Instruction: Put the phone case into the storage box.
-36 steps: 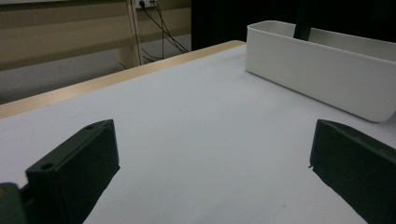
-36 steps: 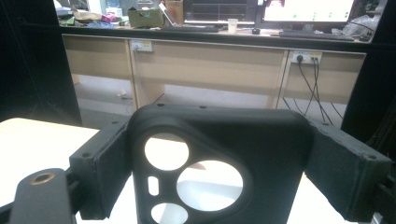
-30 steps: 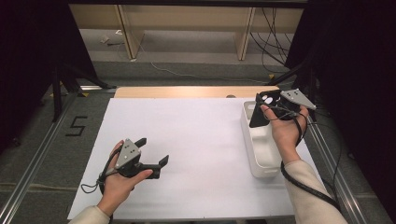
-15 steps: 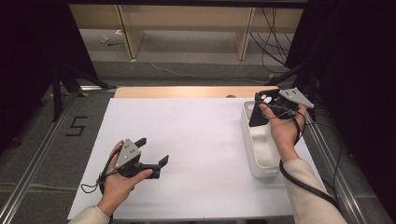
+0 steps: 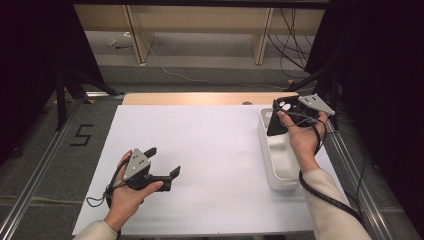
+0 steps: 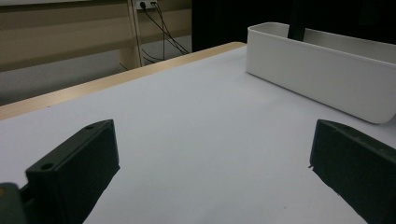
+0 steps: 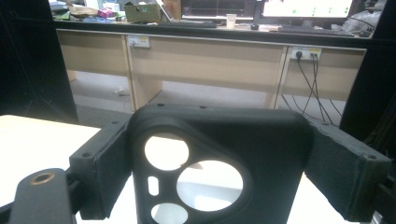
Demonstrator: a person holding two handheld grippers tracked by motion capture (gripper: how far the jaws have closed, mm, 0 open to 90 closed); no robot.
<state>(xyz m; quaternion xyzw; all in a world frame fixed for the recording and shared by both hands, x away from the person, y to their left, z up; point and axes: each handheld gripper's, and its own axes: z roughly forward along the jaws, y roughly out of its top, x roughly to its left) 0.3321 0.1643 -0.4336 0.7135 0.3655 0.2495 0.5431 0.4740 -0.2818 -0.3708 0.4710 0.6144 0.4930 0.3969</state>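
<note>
Right gripper (image 5: 276,116): I hold it up at the far right of the table (image 5: 200,150), over the far end of the white bin (image 5: 280,165). Jaws are clamped on a black phone case (image 5: 278,119), one pad on each long side. In the right gripper view the case (image 7: 219,163) stands upright between my jaws, back toward the camera, with two round cut-outs, a small slot and a third opening at the lower edge. Through the holes I see pale table surface. The case hangs clear above the bin, touching nothing but my pads, as far as I can tell from the high view.

Left gripper (image 5: 162,162): low at the near left of the table, lying roughly level and pointing toward the bin side. Jaws wide, nothing between them. In the left gripper view bare white tabletop (image 6: 196,140) fills the gap between the two black jaws, and the bin's long wall (image 6: 322,74) sits ahead to the right, well apart from me.

Bin: long, white, set lengthwise along the right edge of the table. I see nothing in the part of its inside that shows in the high view.

Beyond the table: a wooden bench (image 7: 210,60) with wall sockets and hanging cables (image 7: 306,88).
</note>
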